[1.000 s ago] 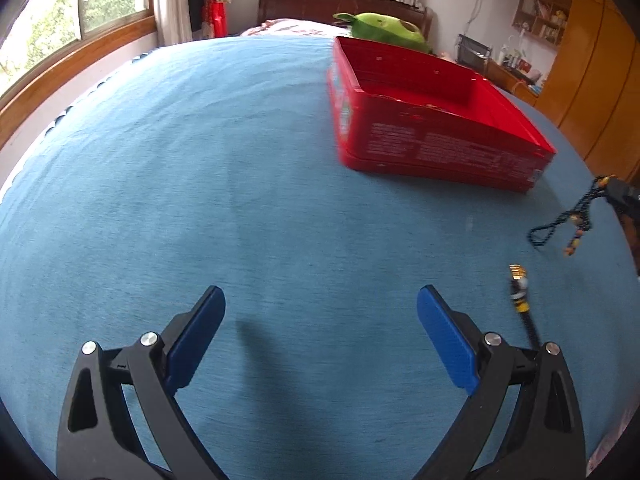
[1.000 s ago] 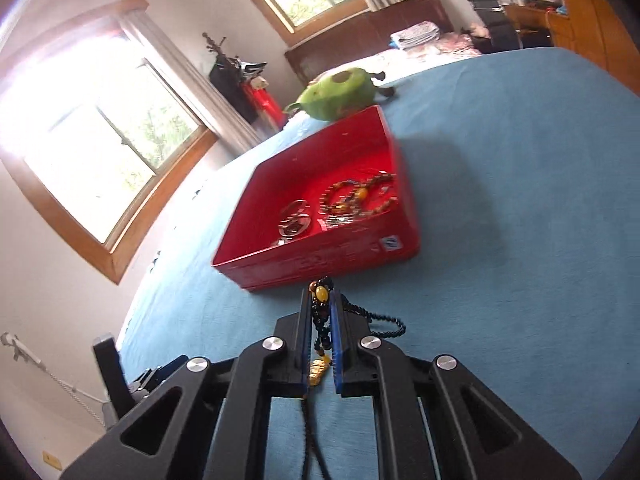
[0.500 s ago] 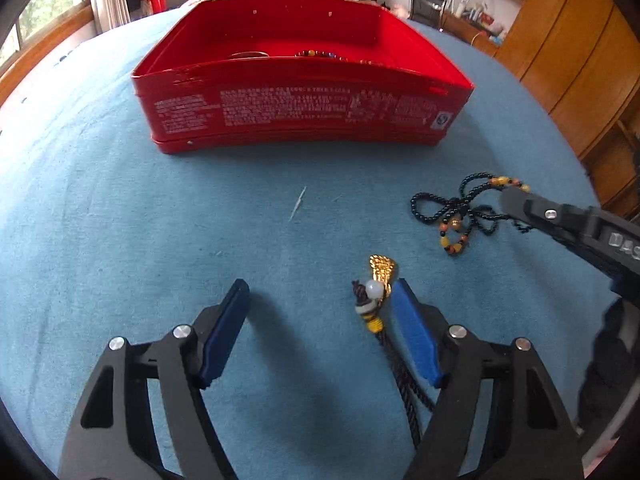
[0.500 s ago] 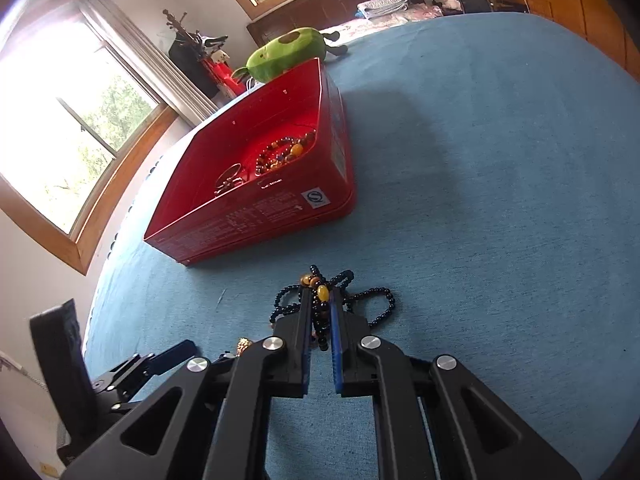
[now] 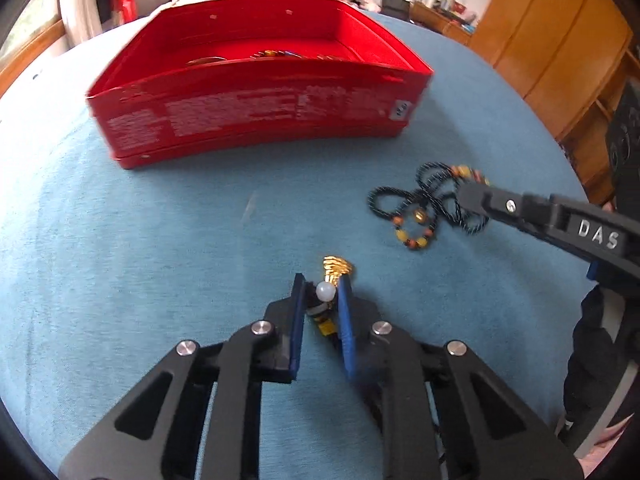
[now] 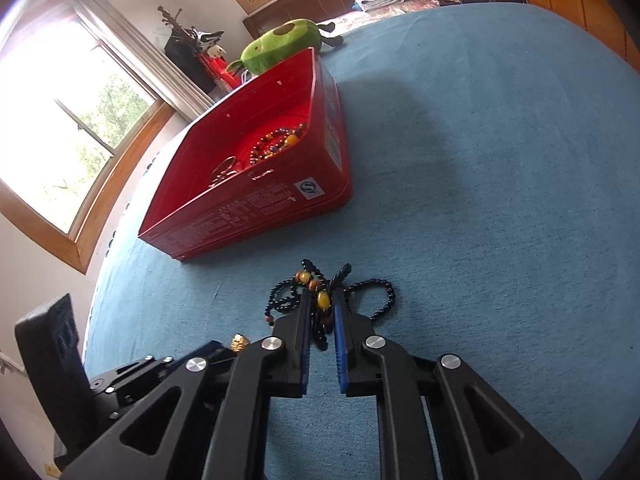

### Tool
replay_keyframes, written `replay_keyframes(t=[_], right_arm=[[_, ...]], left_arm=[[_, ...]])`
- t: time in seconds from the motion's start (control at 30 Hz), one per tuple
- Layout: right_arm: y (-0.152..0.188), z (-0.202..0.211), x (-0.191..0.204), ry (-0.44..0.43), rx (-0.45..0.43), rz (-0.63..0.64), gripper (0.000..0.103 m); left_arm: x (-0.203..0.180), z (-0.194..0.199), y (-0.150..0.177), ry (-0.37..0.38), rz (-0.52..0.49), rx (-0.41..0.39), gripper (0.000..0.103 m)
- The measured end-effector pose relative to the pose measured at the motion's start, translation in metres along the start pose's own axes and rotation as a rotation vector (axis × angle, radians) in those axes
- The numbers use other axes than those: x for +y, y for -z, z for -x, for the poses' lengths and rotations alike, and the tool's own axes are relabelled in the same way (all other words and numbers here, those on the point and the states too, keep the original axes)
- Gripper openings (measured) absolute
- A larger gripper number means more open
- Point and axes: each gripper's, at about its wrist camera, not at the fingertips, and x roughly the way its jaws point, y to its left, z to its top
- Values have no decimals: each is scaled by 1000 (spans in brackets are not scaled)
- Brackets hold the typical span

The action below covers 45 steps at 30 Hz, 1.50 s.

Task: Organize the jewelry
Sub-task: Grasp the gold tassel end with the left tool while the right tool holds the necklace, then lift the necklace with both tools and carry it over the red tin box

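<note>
The red box (image 5: 256, 108) lies straight ahead of both sets of fingers, the left gripper (image 5: 322, 304) clamped on the tasselled cord (image 5: 326, 292), the right gripper (image 6: 322, 308), jaws opening, around the beaded necklace (image 6: 320, 300).

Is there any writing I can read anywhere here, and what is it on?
"DAS": raised letters on the right gripper, cut off at the frame edge.
"S" in a circle: white sticker on the red box.
White print along the box's side: too small and blurred to read.
</note>
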Motion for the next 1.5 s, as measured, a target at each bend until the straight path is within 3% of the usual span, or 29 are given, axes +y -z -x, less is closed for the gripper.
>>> replay_keyframes(t=[0.07,0.1,0.17,0.37,0.47,0.53,0.7,0.8,0.9,1.03,1.17,1.5], right_arm=[[-1,-2,-3,9,6,-10,24],[-1,-3,-4,15,6,-15,39],[-2,-5,-5,30,0,-16,55],[0,-21,7,78,16,61,78],[5,-28,22,117,15,126,80],[10,-33,31,157,10,170,79],[18,-39,45,231,-15,243,41],[16,-36,38,205,-22,210,19],[10,-29,23,97,2,135,11],[5,-8,11,-73,-8,53,9],[4,25,13,-148,-85,57,9],[-7,70,36,-225,-156,101,9]], left_arm=[[13,10,-2,-27,17,-43,14],[20,14,-3,-35,30,-59,14],[36,20,-12,-35,72,-72,14],[63,32,-20,-87,133,-111,14],[64,27,-22,-84,144,-97,14],[65,22,-24,-84,150,-87,14],[70,15,-25,-80,165,-78,14],[71,13,-27,-71,173,-77,14],[74,18,-27,-56,180,-89,14],[76,32,-27,-23,192,-117,14],[76,53,-26,14,195,-162,14],[63,98,-34,65,155,-243,14]])
